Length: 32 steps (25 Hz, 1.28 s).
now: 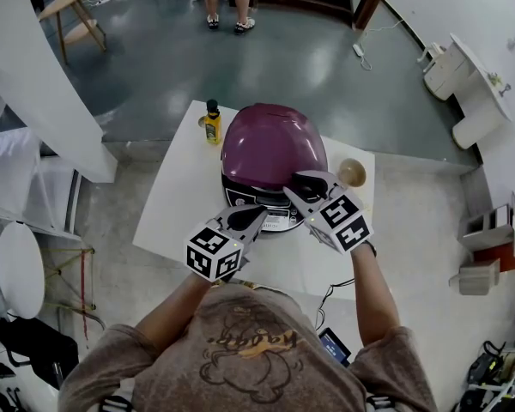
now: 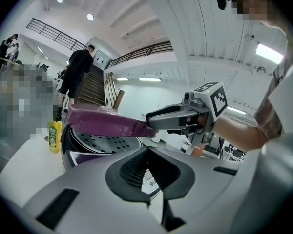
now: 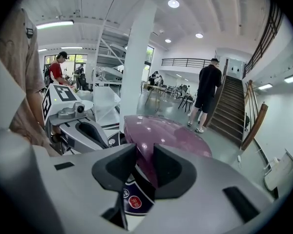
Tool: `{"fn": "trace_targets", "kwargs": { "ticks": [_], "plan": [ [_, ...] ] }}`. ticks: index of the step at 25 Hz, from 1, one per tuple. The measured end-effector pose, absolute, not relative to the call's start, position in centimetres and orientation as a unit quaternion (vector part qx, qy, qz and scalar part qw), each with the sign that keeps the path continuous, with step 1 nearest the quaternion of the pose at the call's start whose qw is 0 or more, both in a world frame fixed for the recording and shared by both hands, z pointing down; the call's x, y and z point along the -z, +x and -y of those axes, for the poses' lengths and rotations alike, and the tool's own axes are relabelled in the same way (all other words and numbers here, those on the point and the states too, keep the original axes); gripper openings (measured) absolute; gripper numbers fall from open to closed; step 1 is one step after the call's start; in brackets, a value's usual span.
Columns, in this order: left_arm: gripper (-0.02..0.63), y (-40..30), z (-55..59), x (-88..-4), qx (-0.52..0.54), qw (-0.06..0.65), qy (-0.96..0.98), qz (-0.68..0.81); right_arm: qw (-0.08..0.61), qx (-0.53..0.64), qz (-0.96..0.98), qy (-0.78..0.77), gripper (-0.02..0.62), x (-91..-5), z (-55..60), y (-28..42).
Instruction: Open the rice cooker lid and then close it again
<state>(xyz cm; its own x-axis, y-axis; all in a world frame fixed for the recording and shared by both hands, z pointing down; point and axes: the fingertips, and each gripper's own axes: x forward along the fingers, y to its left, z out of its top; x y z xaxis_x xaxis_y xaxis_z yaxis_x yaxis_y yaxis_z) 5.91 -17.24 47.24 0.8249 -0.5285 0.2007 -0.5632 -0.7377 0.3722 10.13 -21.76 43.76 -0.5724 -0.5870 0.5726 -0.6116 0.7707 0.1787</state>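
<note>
The rice cooker point(image 1: 256, 197) stands on a white table point(image 1: 178, 209). Its purple lid point(image 1: 270, 144) is raised a little at the front; the left gripper view shows the lid point(image 2: 100, 122) tilted above the perforated inner plate point(image 2: 98, 143). My right gripper point(image 1: 302, 187) is shut on the lid's front edge, which sits between its pads point(image 3: 121, 165) in the right gripper view. Seen from the left gripper view, the right gripper point(image 2: 154, 121) pinches that edge from the right. My left gripper point(image 1: 254, 216) hovers shut and empty before the control panel point(image 1: 279, 222).
A yellow bottle point(image 1: 212, 123) stands at the table's far left, beside the cooker. A small bowl point(image 1: 352, 172) sits at the right. Two people's legs point(image 1: 227, 7) show on the floor beyond the table. A cable hangs off the near edge point(image 1: 326, 294).
</note>
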Motion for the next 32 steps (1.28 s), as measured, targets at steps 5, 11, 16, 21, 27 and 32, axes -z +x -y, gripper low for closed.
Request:
{"fn": "trace_targets", "kwargs": {
  "ticks": [5,11,16,21,27,32],
  "plan": [
    [0.021,5.9,17.3,-47.3,-0.045,0.212,0.931,0.294,0.316,-0.032,0.886,0.339,0.104,-45.0,21.7,10.5],
    [0.021,6.1,17.3,-47.4,-0.046,0.211,0.931,0.293,0.309,-0.059,0.886,0.342,0.098,-46.4,21.4,10.6],
    [0.021,6.0,17.4,-47.3,-0.047,0.211,0.931,0.293,0.31,-0.075,0.884,0.342,0.089,-47.4,21.4,10.6],
    [0.021,6.1,17.4,-47.4,-0.046,0.211,0.932,0.291,0.314,-0.087,0.881,0.343,0.08,-48.2,21.4,10.7],
    [0.021,6.2,17.5,-47.4,-0.046,0.211,0.932,0.29,0.306,-0.109,0.879,0.35,0.043,-48.6,21.7,11.1],
    [0.021,6.2,17.6,-47.4,-0.044,0.212,0.932,0.289,0.317,-0.109,0.875,0.351,0.03,-49.1,21.8,11.1]
  ]
}}
